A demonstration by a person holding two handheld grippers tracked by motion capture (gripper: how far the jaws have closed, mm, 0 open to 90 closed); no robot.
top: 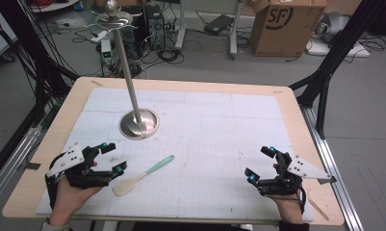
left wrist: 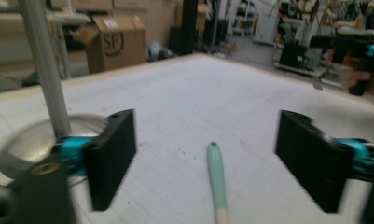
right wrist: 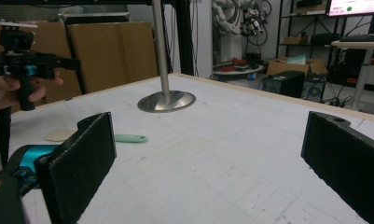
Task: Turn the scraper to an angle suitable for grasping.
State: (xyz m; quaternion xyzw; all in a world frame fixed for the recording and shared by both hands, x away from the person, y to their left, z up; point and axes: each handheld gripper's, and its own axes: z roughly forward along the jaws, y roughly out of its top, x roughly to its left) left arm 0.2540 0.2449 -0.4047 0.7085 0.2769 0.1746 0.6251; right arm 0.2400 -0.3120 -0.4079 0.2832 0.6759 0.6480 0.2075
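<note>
A spatula (top: 143, 175) with a mint-green handle and a pale wooden blade lies flat on the white mat (top: 219, 139), near the front and left of centre. My left gripper (top: 114, 157) is open just left of the blade, held a little above the mat. In the left gripper view the green handle (left wrist: 217, 175) runs up between the wide-apart jaws without touching either. My right gripper (top: 259, 163) is open at the front right with nothing between its jaws. From the right gripper view the spatula (right wrist: 128, 138) lies far off to the left.
A steel stand with a round base (top: 139, 124) and a tall pole (top: 128, 72) rises at the mat's back left. The wooden table edge (top: 190, 85) borders the mat. Beyond it are a cardboard box (top: 287, 24), floor cables and black frame legs (top: 325, 82).
</note>
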